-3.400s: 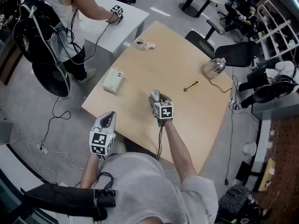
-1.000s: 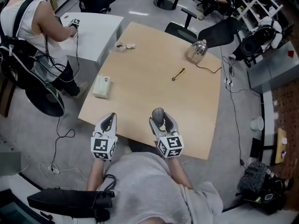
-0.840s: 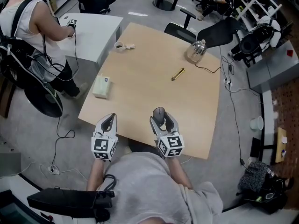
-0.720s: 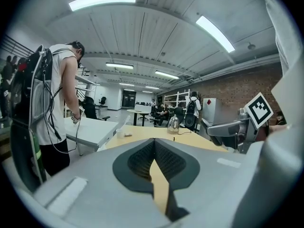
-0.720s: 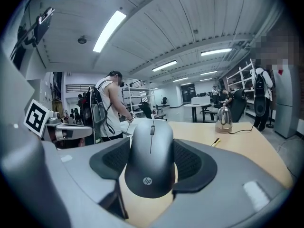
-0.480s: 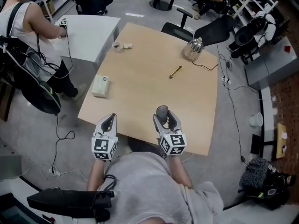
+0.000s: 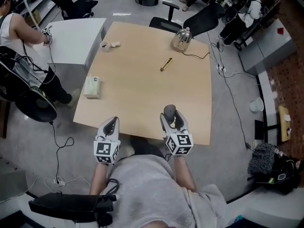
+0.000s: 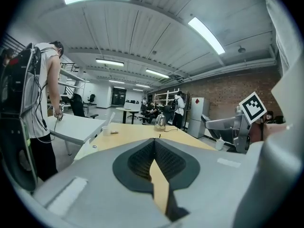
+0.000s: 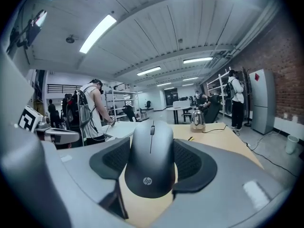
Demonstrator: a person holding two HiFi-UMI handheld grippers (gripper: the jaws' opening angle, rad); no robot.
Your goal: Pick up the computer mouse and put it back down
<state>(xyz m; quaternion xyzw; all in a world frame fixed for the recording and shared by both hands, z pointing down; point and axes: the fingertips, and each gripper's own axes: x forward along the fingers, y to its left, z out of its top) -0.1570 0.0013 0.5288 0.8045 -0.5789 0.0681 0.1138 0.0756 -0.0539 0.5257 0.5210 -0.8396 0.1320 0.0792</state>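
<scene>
The dark ribbed pads (image 9: 190, 161) of the right gripper (image 7: 171, 115) press on both flanks of the computer mouse (image 9: 151, 158), so it is clamped and carried, nose pointing away from the person. A few seconds back that gripper reached well out over the wooden table (image 7: 142, 84). Since then it has come in towards the body, and the mouse now sits just inside the table's near edge. I can't tell whether its underside is clear of the wood. The grip itself looks the same as before.

The mouse is matte black and smoothly humped. A scroll wheel sits in a seam down its middle, and there is a small HP logo at the heel.

The left gripper (image 7: 110, 121) has its fingertips together with nothing between them, right at the near edge, beside the right one and somewhat apart from it. Both point forward and a little downward, their marker cubes close to the person's grey shirt, with the bare forearms tucked in.

Further out on the table lie a gold-coloured stick (image 7: 166, 64), a kettle (image 7: 181, 38) with its cord, a pale box (image 7: 91, 87) and a cup (image 7: 103, 44). Another person (image 7: 19, 37) stands at the white desk (image 7: 76, 39) beyond
</scene>
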